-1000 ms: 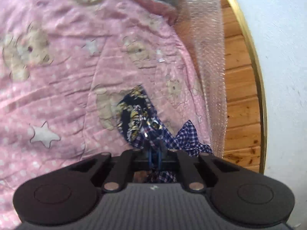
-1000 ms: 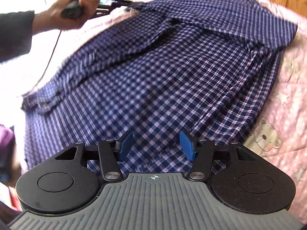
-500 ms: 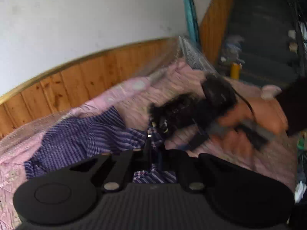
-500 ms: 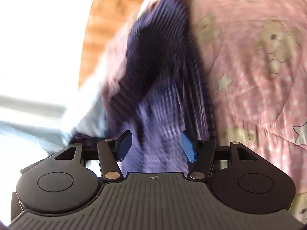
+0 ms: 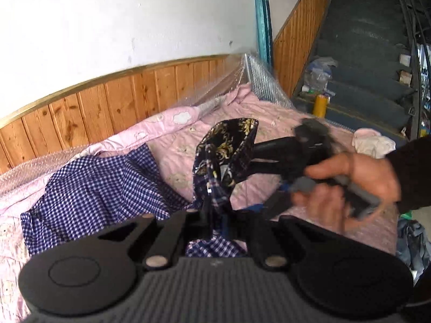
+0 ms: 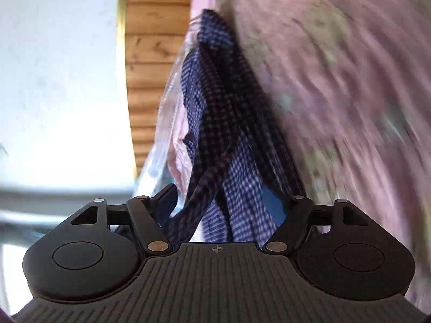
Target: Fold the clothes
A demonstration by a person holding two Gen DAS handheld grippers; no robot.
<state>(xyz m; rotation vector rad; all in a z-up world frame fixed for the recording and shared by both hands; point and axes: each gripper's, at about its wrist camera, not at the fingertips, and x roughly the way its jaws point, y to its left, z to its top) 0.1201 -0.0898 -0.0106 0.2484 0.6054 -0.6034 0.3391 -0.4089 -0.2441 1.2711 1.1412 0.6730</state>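
Shirt: the blue checked shirt point(image 5: 102, 188) trails from your left jaws out to nine o'clock, rumpled over the pink quilt point(image 5: 172, 145) along the wood-panelled wall
Left gripper: your left gripper point(image 5: 215, 215) has its jaws pressed together, pinching the shirt by its collar end, whose gold-patterned lining stands up at twelve o'clock
Right gripper: your right gripper point(image 6: 223, 210) has jaws spreading; shirt cloth hangs between the blue pads, which do not look to press it
Right hand: your hand point(image 5: 350, 185) sits at three o'clock of the left view, blurred
Done: no clean fold shows
Left: flatten, then every fold, I judge
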